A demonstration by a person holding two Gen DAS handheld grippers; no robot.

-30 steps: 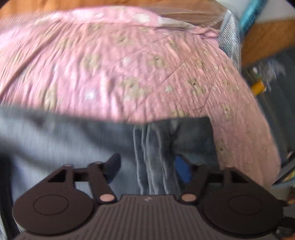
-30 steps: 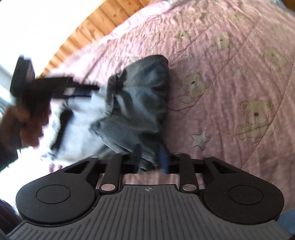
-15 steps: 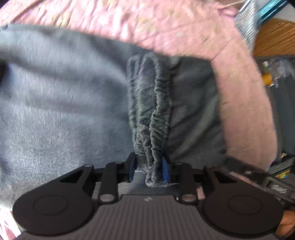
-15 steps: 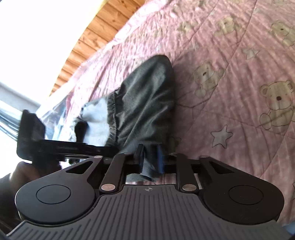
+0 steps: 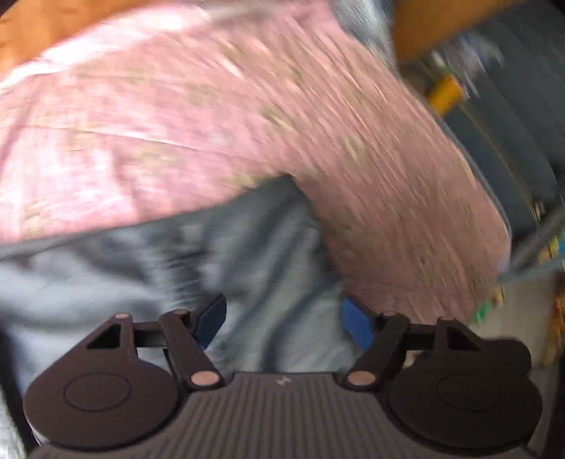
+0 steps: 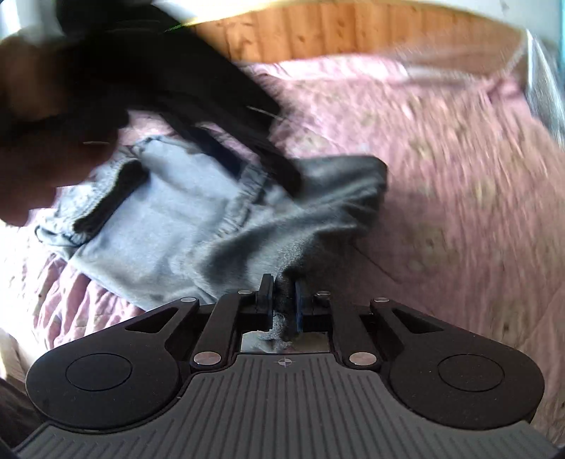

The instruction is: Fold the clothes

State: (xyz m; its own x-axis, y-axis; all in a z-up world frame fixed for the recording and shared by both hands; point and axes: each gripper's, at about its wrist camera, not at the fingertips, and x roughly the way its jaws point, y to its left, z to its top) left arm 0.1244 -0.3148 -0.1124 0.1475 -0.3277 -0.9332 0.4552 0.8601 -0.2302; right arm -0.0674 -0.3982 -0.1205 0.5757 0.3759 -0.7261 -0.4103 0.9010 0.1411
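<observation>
The grey trousers (image 6: 169, 219) stretch left from the right claw (image 6: 284, 300), clamped on 1 end, while the left claw (image 5: 282, 317) gapes above them.

A pink quilt (image 6: 441, 169) spreads ahead of and to the right of the right gripper, with a wooden wall (image 6: 353, 31) beyond it, while past the quilt's edge to the left gripper's upper right lie blurred clutter and a yellow object (image 5: 445, 92).
</observation>
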